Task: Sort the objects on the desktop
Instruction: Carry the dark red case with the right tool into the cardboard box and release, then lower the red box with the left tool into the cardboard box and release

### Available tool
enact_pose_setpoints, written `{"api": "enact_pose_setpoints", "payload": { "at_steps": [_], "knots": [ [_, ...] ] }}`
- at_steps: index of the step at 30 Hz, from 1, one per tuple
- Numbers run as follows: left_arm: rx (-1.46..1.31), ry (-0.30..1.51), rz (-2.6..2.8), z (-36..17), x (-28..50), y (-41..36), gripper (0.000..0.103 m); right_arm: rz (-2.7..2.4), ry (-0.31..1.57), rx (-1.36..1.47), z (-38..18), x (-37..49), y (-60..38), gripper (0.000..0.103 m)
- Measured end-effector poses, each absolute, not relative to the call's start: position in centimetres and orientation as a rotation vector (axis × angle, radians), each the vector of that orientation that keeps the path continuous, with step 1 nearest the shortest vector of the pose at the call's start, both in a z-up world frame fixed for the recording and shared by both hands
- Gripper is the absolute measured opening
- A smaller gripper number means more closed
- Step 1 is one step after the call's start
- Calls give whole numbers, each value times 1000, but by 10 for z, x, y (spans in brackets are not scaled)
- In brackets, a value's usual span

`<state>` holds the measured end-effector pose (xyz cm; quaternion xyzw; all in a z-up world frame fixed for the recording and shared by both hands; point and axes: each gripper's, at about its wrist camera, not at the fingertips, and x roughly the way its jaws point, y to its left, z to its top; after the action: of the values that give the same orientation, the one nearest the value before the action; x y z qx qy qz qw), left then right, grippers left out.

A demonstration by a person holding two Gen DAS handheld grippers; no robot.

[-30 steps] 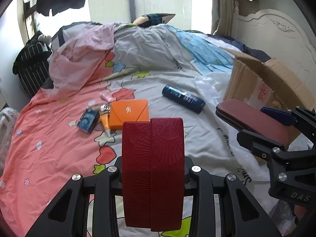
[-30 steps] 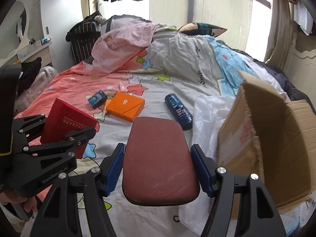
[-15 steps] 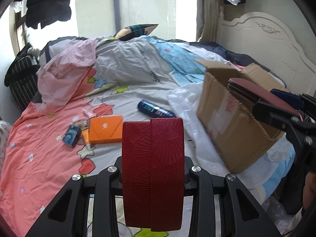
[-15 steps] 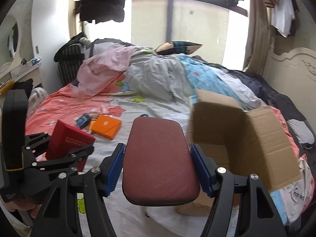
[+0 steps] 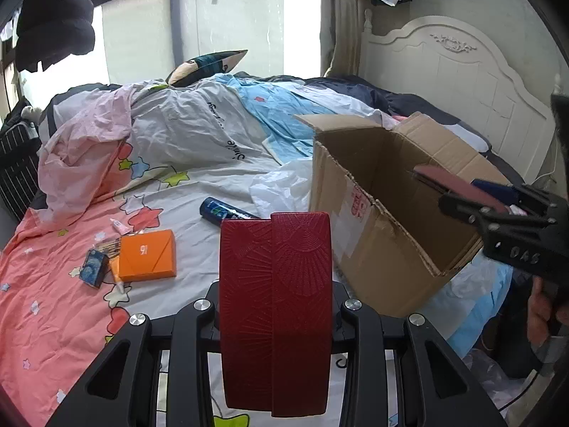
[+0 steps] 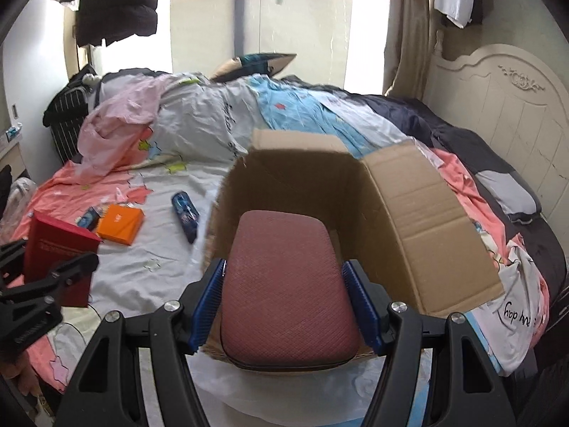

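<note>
My left gripper (image 5: 275, 306) is shut on a dark red patterned box (image 5: 275, 284), held above the bed; it shows at the left of the right wrist view (image 6: 58, 256). My right gripper (image 6: 284, 306) is shut on a maroon zip case (image 6: 284, 284), held over the near edge of an open cardboard box (image 6: 409, 213). In the left wrist view the case (image 5: 455, 181) hangs over the cardboard box (image 5: 355, 195). An orange box (image 5: 147, 256), a blue can (image 5: 224, 211), a small blue pack (image 5: 93, 268) and a small tube (image 5: 116, 227) lie on the bedsheet.
The cardboard box stands on a white plastic bag (image 5: 281, 185) on the bed. Crumpled bedding (image 5: 170, 131) is piled at the back. A white headboard (image 5: 462, 82) is at the right. A black striped bag (image 6: 67, 121) stands at the far left.
Both grippers have moved right and up, away from the loose items. The right gripper has carried the maroon case over the open cardboard box. Both stay shut on their loads.
</note>
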<state>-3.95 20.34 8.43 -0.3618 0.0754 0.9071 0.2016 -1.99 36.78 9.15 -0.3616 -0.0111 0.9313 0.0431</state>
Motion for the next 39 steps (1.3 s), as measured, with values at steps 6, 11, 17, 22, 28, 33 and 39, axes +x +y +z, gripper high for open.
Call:
{"api": "enact_pose_setpoints", "payload": {
  "at_steps": [6,11,17,22,28,33,39],
  "knots": [
    [-1015,233,2498,82,-38,220,35,2830,-58,-1149,81,-27,372,63],
    [-1018,240,2501,81,-41,229,35,2789,-118,-1145,76,-30,375,63],
    [-1006,246,2491,84,-40,242,35,2827,-66,-1135,77,-23,384,63],
    [-979,233,2474,93,-38,251,35,2848,-60,-1098,76,-14,386,65],
    [-939,215,2438,105,-32,267,35,2879,15,-1036,78,0,399,66],
    [-912,218,2425,111,-29,280,35,2877,60,-1003,79,3,411,66],
    [-859,248,2406,116,-24,302,35,2871,96,-978,72,11,423,66]
  ]
}}
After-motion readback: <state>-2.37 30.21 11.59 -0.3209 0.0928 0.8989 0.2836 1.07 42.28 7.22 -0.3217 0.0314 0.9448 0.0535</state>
